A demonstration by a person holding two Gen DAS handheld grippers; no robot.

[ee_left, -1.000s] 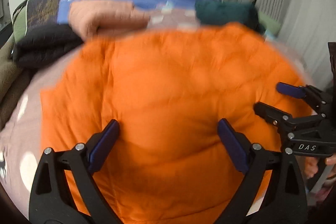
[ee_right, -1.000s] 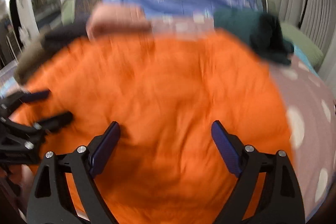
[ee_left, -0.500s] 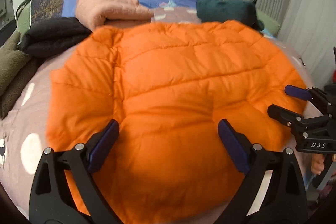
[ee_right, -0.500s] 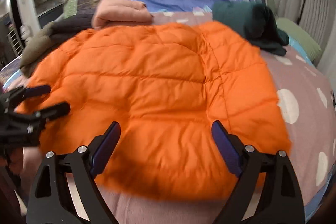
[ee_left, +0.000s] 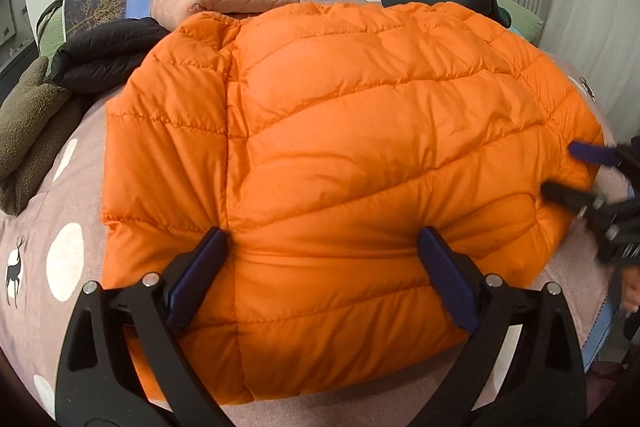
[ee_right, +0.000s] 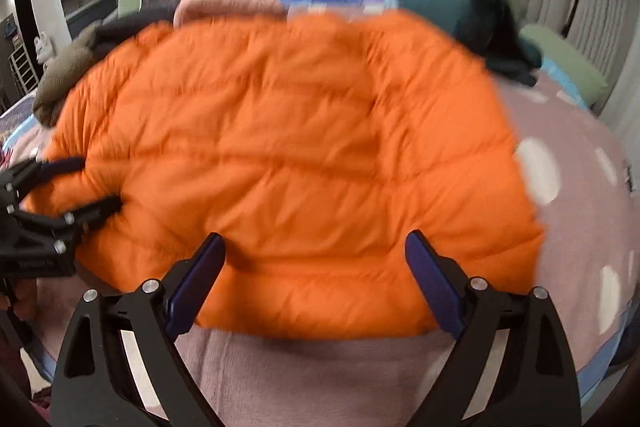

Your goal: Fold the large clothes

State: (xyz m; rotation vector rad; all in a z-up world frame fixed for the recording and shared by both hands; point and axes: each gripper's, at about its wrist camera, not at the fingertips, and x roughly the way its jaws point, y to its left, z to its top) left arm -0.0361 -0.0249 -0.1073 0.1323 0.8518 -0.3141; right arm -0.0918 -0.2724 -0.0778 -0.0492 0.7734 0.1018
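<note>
Clearly the orange puffer jacket (ee_left: 360,155) lies spread flat across the middle of the bed (ee_left: 52,235), its hem toward the near edge and its collar end toward the pile of other clothes at the head. The left hand-held gripper (ee_left: 320,275) stands wide open, its two blue-padded fingers straddling the hem near the jacket's left seam without pinching anything; the right hand-held gripper (ee_right: 316,275) is likewise wide open, poised just off the near hem, though its view is smeared by motion. Each appears at the edge of the other's view, at opposite sides of the hem. The step in hand looks like the first fold, not yet begun. To do it well, I would take the hem at both near corners at once, sinking one finger under the fabric so that both layers are caught, since slick, puffy quilting is apt to slide out of a shallow pinch. Lift evenly, carry the hem toward the collar, and press the trapped air out before letting go, or the fold may spring open.
</note>
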